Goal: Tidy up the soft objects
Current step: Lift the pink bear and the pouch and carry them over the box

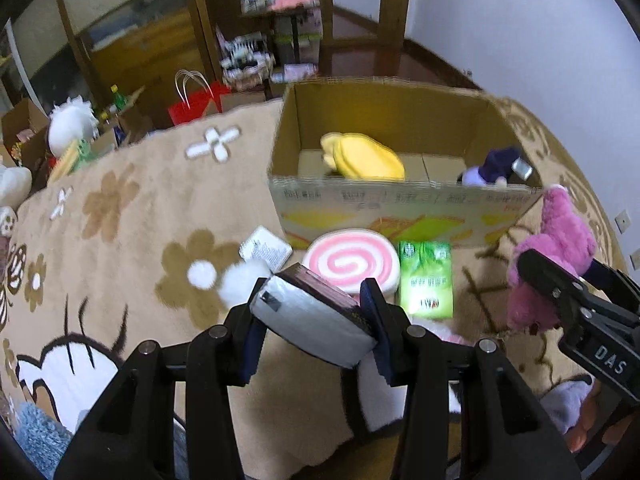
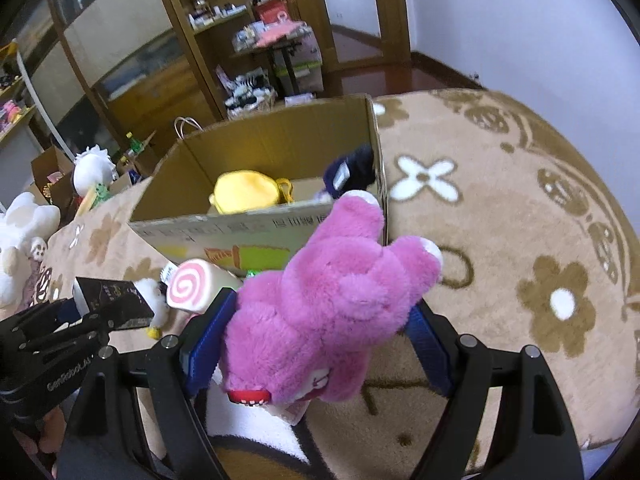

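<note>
The left tool (image 1: 316,316) is pinching a white and dark soft block (image 1: 316,320) above the flowery rug (image 1: 120,216), and the right tool (image 2: 320,336) is squeezing a pink bear (image 2: 320,312) (its feet pointing to 1 o'clock) just beside the cardboard box (image 1: 400,216) at 12 o'clock.

The box (image 1: 404,216) front wall hides the bottom of the yellow toy (image 1: 366,156) and most of the purple toy (image 1: 494,168). The shelf things (image 1: 248,52) are too blurry to tell, maybe small bottles.
</note>
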A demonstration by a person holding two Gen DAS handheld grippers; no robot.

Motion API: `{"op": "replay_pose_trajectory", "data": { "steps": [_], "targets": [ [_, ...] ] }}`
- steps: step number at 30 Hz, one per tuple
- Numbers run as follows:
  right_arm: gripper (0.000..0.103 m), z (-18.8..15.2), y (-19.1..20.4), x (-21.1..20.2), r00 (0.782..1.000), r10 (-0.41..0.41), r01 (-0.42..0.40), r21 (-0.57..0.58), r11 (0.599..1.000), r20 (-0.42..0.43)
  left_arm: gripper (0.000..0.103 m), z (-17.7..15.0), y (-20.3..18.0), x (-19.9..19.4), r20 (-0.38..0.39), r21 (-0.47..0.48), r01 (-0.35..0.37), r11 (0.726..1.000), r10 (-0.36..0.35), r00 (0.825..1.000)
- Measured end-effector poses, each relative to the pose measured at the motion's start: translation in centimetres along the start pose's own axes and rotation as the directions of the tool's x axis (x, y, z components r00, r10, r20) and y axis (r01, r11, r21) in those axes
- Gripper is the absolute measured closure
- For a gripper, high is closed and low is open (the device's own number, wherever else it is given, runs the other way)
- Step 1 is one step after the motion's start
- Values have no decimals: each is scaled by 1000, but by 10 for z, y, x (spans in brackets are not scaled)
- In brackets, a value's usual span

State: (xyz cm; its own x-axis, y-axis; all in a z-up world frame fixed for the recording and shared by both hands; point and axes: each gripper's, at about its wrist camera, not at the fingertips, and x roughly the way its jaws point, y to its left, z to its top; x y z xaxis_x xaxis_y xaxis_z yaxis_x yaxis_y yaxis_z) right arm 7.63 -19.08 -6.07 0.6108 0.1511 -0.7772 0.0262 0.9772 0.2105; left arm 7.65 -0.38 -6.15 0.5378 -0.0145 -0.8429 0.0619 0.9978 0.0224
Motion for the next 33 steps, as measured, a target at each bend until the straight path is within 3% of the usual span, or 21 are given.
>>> {"op": "replay_pose_trajectory", "data": {
  "steps": [7, 16, 24, 33],
  "targets": [
    [16, 12, -1, -25, 993, 26, -26, 1, 1000, 117, 59, 9, 3, -26, 158, -18, -12, 1000, 15, 987],
    [16, 26, 1, -52, 962, 66, -65, -13, 998, 265, 59, 25, 11, -53, 323, -48, -35, 998, 49, 945],
    [16, 43, 2, -56, 945, 56, -50, -27, 998, 321, 59, 45, 15, -58, 416, -59, -49, 997, 69, 907],
    [16, 62, 4, -50, 929, 69, -55, -49, 997, 363, 59, 64, 8, -51, 475, -16, -68, 998, 68, 877]
  ]
}}
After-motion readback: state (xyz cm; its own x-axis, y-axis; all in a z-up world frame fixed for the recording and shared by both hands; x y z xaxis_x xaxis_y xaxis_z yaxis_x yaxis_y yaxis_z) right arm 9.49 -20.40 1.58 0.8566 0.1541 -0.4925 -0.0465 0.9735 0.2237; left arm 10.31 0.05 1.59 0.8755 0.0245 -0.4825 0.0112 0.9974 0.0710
